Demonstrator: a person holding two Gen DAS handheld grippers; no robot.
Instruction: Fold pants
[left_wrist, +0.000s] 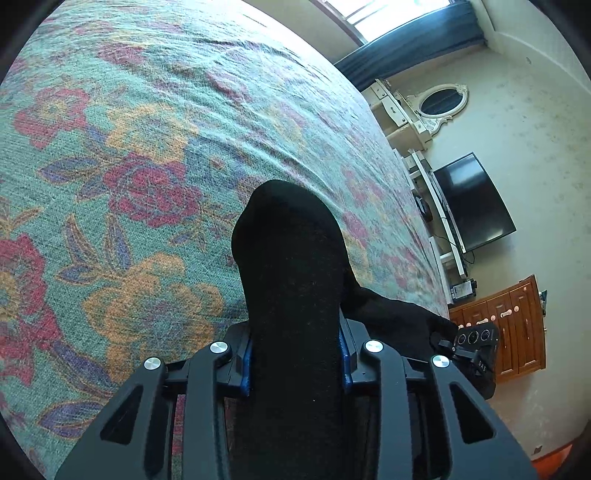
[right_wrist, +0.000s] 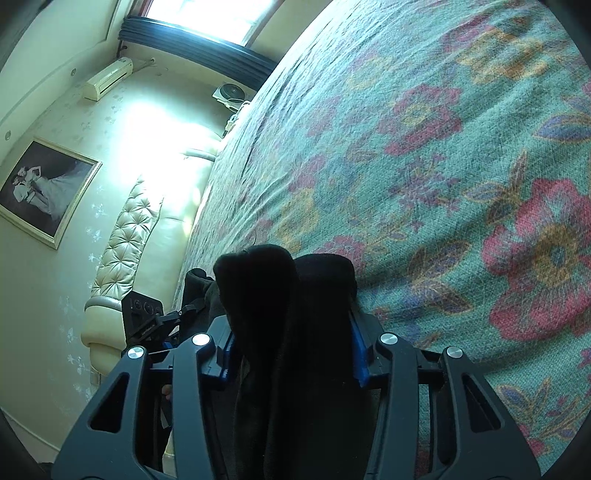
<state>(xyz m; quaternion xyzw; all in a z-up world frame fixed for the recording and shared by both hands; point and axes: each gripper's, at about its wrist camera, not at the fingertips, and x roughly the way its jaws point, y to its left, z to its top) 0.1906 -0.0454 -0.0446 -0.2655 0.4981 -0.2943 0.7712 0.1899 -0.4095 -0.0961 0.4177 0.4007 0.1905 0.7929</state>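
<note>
The black pants (left_wrist: 291, 266) are bunched up between the blue pads of my left gripper (left_wrist: 295, 354), which is shut on them and holds them above the floral bedspread (left_wrist: 147, 147). A strip of the black cloth runs right toward my right gripper, seen at the right edge of the left wrist view (left_wrist: 476, 343). In the right wrist view my right gripper (right_wrist: 291, 350) is shut on two thick folds of the pants (right_wrist: 288, 288). The left gripper's body shows at the left of that view (right_wrist: 144, 314). The rest of the pants is hidden behind the grippers.
The bed (right_wrist: 443, 147) fills most of both views. Beyond it stand a TV (left_wrist: 472, 203), a wooden cabinet (left_wrist: 513, 325) and an oval mirror (left_wrist: 439, 101). A tufted cream headboard (right_wrist: 129, 236) and a framed photo (right_wrist: 44, 188) lie on the other side.
</note>
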